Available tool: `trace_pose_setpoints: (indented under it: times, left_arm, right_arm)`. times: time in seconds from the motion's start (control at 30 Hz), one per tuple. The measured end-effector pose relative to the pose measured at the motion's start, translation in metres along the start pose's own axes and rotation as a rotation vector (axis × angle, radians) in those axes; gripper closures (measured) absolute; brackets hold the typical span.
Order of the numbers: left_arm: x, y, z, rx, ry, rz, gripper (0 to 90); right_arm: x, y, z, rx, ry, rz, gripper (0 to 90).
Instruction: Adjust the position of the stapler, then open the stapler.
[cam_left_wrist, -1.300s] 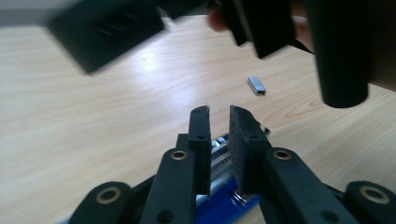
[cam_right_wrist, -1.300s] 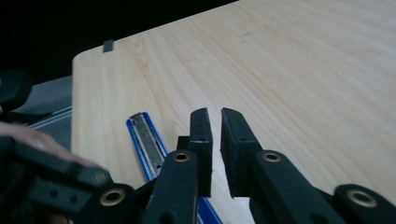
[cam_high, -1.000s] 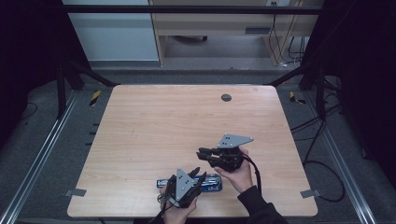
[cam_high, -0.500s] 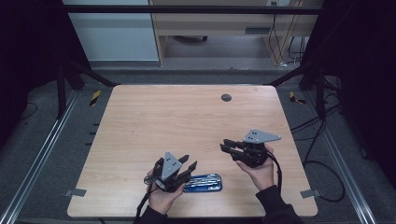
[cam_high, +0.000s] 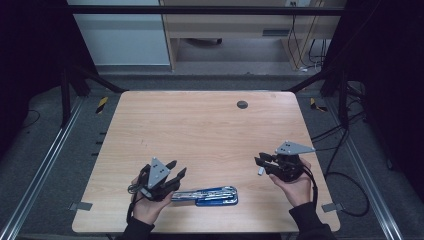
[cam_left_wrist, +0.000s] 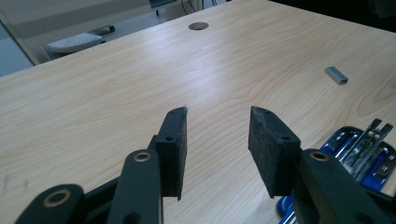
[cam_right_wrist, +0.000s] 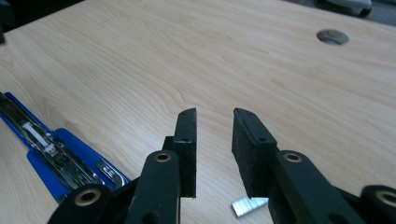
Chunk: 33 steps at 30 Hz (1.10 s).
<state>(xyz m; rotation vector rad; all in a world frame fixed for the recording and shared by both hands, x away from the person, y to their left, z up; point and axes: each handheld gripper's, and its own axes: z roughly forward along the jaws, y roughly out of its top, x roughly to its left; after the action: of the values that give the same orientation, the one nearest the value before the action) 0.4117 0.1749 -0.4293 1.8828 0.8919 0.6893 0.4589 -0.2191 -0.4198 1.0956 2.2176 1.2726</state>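
A blue stapler (cam_high: 207, 195), folded out flat with its metal rail up, lies near the table's front edge. My left gripper (cam_high: 178, 168) hovers just left of it, open and empty. In the left gripper view the jaws (cam_left_wrist: 218, 112) stand apart, with the stapler (cam_left_wrist: 359, 154) at the lower right. A small strip of staples (cam_high: 260, 171) lies on the wood right under the tips of my right gripper (cam_high: 258, 163), which is open and holds nothing. In the right gripper view (cam_right_wrist: 215, 112) the strip (cam_right_wrist: 250, 205) peeks out below the jaws and the stapler (cam_right_wrist: 56, 149) lies at the left.
A round cable hole (cam_high: 242, 104) sits at the back of the wooden table (cam_high: 200, 130). Metal rails and cables run along the floor on both sides. A pale desk and cabinet stand behind the table.
My left gripper has drawn left off the stapler, which now lies alone on the table. My right gripper has moved right, away from it, and the staple strip now lies on the wood.
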Motion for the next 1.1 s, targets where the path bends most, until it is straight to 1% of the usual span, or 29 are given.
trace_pose_setpoints:
  times: [0.03, 0.1, 0.13, 0.23, 0.3, 0.33, 0.37, 0.43, 0.5, 0.53, 0.6, 0.73, 0.77, 0.83, 0.87, 0.97, 1.03, 1.1]
  left_arm:
    - [0.003, -0.002, -0.002, 0.000, 0.005, -0.001, 57.0]
    - [0.012, -0.006, -0.009, -0.003, 0.012, -0.021, 56.6]
    - [0.016, -0.009, -0.011, 0.000, 0.022, -0.025, 56.4]
    - [0.025, -0.016, -0.019, 0.000, 0.035, -0.043, 55.3]
    - [0.031, -0.021, -0.022, 0.010, 0.052, -0.047, 54.8]
    - [0.034, -0.023, -0.023, 0.014, 0.058, -0.054, 54.8]
    - [0.037, -0.025, -0.024, 0.017, 0.064, -0.059, 54.7]
    - [0.041, -0.029, -0.026, 0.027, 0.073, -0.064, 54.1]
    - [0.044, -0.034, -0.028, 0.033, 0.077, -0.070, 53.9]
    - [0.045, -0.035, -0.030, 0.038, 0.079, -0.067, 53.7]
    - [0.047, -0.040, -0.032, 0.045, 0.085, -0.066, 53.6]
    - [0.050, -0.047, -0.035, 0.062, 0.094, -0.062, 53.6]
    - [0.051, -0.050, -0.036, 0.067, 0.096, -0.065, 53.6]
    - [0.053, -0.053, -0.038, 0.070, 0.103, -0.071, 53.5]
    - [0.055, -0.055, -0.039, 0.073, 0.106, -0.080, 53.6]
    - [0.058, -0.056, -0.040, 0.072, 0.116, -0.089, 53.6]
    - [0.058, -0.057, -0.040, 0.076, 0.120, -0.088, 53.5]
    - [0.058, -0.058, -0.038, 0.084, 0.126, -0.081, 53.5]
  right_arm:
    - [-0.001, -0.002, 0.000, 0.009, -0.005, 0.007, 71.1]
    - [-0.003, -0.006, -0.001, 0.021, -0.023, 0.016, 70.5]
    - [-0.003, -0.008, -0.003, 0.028, -0.032, 0.025, 70.3]
    - [-0.007, -0.014, -0.005, 0.039, -0.046, 0.051, 69.7]
    - [-0.010, -0.018, -0.006, 0.064, -0.071, 0.073, 69.1]
    - [-0.010, -0.018, -0.006, 0.064, -0.071, 0.073, 69.1]
    - [-0.011, -0.019, -0.006, 0.069, -0.076, 0.091, 69.0]
    - [-0.012, -0.022, -0.005, 0.078, -0.084, 0.097, 67.3]
    - [-0.012, -0.026, -0.002, 0.091, -0.108, 0.098, 62.7]
    - [-0.012, -0.027, -0.001, 0.092, -0.118, 0.104, 60.6]
    - [-0.012, -0.030, 0.001, 0.108, -0.128, 0.119, 60.2]
    - [-0.011, -0.032, 0.007, 0.131, -0.141, 0.131, 59.7]
    - [-0.010, -0.032, 0.008, 0.132, -0.142, 0.131, 59.7]
    - [-0.008, -0.032, 0.011, 0.144, -0.160, 0.132, 59.8]
    - [-0.007, -0.032, 0.013, 0.146, -0.166, 0.129, 60.0]
    - [-0.006, -0.034, 0.019, 0.165, -0.175, 0.143, 60.4]
    - [-0.006, -0.035, 0.023, 0.182, -0.192, 0.151, 60.8]
    - [-0.007, -0.036, 0.026, 0.196, -0.218, 0.152, 61.0]
